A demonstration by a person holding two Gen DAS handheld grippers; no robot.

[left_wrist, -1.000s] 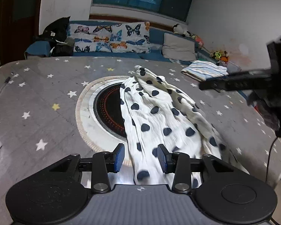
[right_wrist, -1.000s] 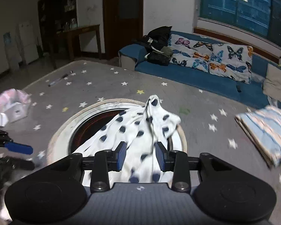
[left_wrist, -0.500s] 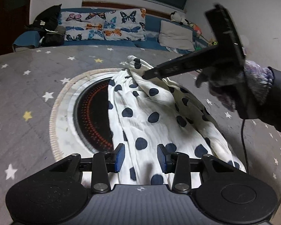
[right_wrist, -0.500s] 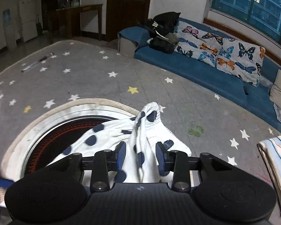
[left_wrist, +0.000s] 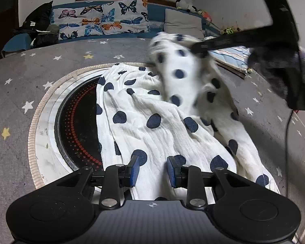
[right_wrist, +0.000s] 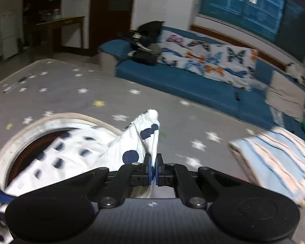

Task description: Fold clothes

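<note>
A white garment with dark blue polka dots (left_wrist: 152, 105) lies across the grey star-patterned table (left_wrist: 20, 93). My left gripper (left_wrist: 152, 170) hovers over its near end. Its jaws are closing with cloth between the blue pads, which stand apart from it. In the right wrist view my right gripper (right_wrist: 153, 168) is shut on a bunched corner of the garment (right_wrist: 136, 142). The left wrist view shows that right gripper (left_wrist: 199, 48), held by a gloved hand (left_wrist: 282, 75), lifting the blurred far end of the garment off the table.
A round black hotplate with a pale rim (left_wrist: 75, 122) is set in the table, partly under the garment. A folded striped cloth (right_wrist: 274, 158) lies at the far right. A blue sofa with butterfly cushions (right_wrist: 193, 81) stands behind. A cable (left_wrist: 287, 142) hangs at the right edge.
My right gripper closed on the garment's far corner and raised it. My left gripper came in lower over the near end, and its jaws narrowed a little.
</note>
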